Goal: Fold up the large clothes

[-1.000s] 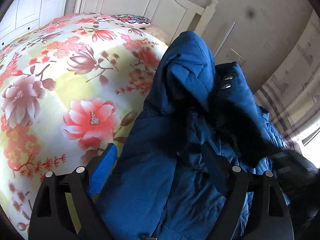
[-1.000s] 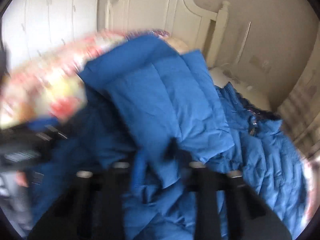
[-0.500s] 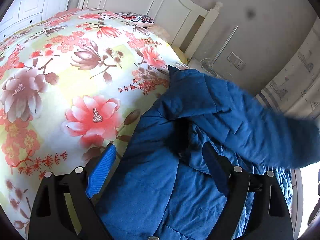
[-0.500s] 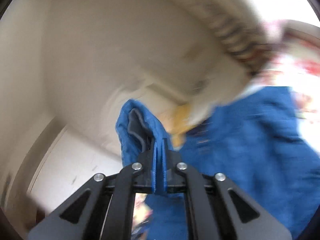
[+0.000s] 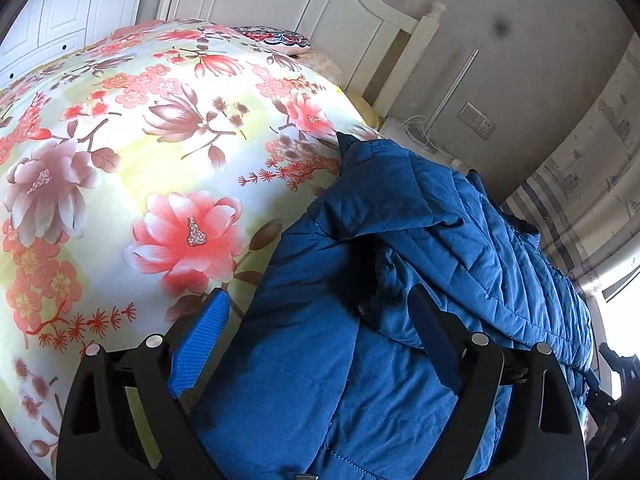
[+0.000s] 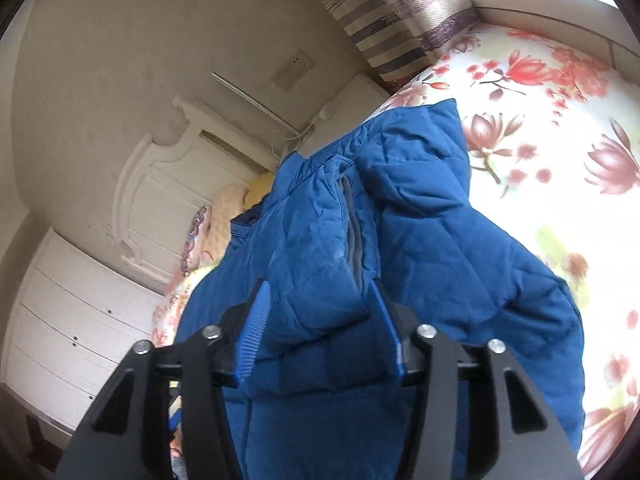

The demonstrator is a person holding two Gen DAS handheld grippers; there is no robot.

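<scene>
Jacket (image 5: 400, 280) lies lengthwise along floral bedspread (image 5: 120, 160), collar toward headboard (image 5: 300, 12).

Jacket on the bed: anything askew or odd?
The jacket isn't flat: one quilted panel is flopped over the body in a bunched, creased heap, leaving a dark gap under it. It lies near the edge of the floral bedspread. Both tongs, left and right, are open. No damage visible.
</scene>
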